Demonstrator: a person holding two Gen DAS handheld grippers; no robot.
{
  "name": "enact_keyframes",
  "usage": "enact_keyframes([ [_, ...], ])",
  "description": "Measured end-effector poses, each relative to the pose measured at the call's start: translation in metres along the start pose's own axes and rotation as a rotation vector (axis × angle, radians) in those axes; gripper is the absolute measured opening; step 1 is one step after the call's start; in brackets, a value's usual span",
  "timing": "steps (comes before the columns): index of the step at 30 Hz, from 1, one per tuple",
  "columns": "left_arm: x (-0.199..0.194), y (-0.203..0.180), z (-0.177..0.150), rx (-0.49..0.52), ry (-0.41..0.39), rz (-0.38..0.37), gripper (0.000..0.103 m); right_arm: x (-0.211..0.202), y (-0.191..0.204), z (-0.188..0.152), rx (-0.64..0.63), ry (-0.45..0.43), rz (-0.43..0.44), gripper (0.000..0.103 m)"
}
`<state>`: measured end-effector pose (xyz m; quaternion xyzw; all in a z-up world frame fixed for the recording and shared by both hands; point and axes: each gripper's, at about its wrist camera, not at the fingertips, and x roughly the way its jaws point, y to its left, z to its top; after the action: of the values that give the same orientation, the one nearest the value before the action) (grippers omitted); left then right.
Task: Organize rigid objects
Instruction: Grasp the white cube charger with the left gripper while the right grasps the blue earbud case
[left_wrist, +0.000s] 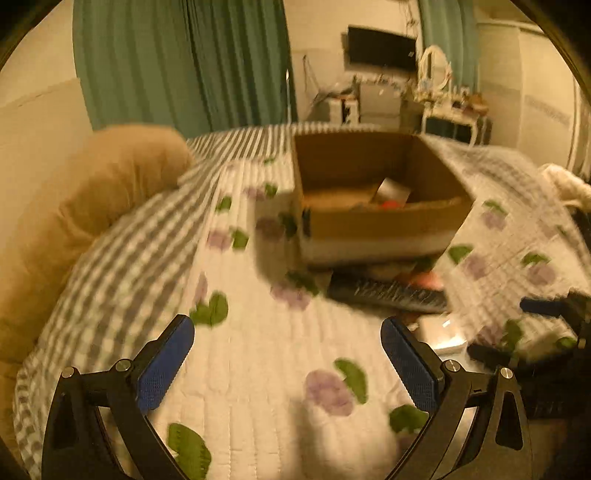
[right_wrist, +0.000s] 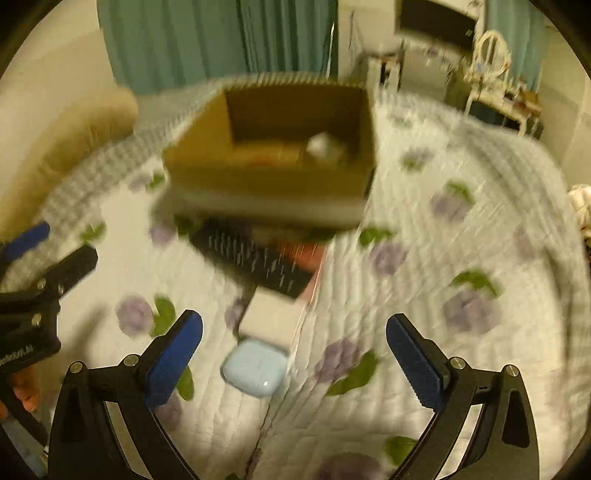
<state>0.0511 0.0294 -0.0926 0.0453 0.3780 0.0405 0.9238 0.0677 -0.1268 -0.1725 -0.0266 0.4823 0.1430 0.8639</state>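
An open cardboard box (left_wrist: 384, 221) (right_wrist: 273, 184) stands on the flowered quilt, with a few small items inside, one orange (left_wrist: 390, 205) and one white (right_wrist: 325, 147). In front of it lie a black remote or keyboard-like object (left_wrist: 388, 295) (right_wrist: 255, 258), a white box (right_wrist: 271, 317) and a pale blue earbud case (right_wrist: 255, 367). My right gripper (right_wrist: 295, 350) is open, low over the quilt, with the blue case between its fingers. My left gripper (left_wrist: 288, 354) is open and empty over bare quilt, left of these objects.
A tan pillow (left_wrist: 81, 221) lies at the left on a grey checked blanket (left_wrist: 122, 258). Green curtains (left_wrist: 177, 62) and a dresser (left_wrist: 443, 107) stand beyond the bed. The other gripper shows at the right edge of the left wrist view (left_wrist: 546, 332) and at the left edge of the right wrist view (right_wrist: 44, 258).
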Motion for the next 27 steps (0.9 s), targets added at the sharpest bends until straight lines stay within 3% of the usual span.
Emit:
enact_keyframes([
  [1, 0.004, 0.001, -0.004, 0.000, 0.009, 0.006, 0.103, 0.016, 0.003, -0.008, -0.003, 0.049, 0.039, 0.100],
  [5, 0.008, 0.004, -0.012, -0.014, 0.029, -0.012, 0.103, 0.039, 0.019, -0.022, -0.086, 0.115, -0.036, 0.087],
  [10, 0.002, 0.001, -0.011, -0.005, 0.017, -0.028, 0.103, 0.055, 0.021, -0.025, -0.082, 0.184, 0.013, 0.071],
  [12, 0.003, 0.000, -0.010, -0.002, 0.019, -0.032, 0.103, 0.060, 0.018, -0.025, -0.060, 0.199, 0.041, 0.057],
  [13, 0.005, -0.001, -0.011, -0.001, 0.026, -0.036, 0.103, 0.061, 0.018, -0.025, -0.055, 0.202, 0.048, 0.056],
  [17, 0.009, -0.002, -0.011, -0.004, 0.065, -0.051, 0.103, 0.051, 0.016, -0.024, -0.051, 0.166, 0.050, 0.055],
  [21, 0.008, -0.008, -0.004, 0.002, 0.085, -0.040, 0.103, 0.009, -0.001, -0.008, -0.056, 0.066, 0.030, 0.055],
  [27, 0.011, -0.041, 0.012, -0.011, 0.092, -0.097, 0.103, -0.026, -0.028, 0.026, -0.097, -0.019, -0.091, 0.055],
])
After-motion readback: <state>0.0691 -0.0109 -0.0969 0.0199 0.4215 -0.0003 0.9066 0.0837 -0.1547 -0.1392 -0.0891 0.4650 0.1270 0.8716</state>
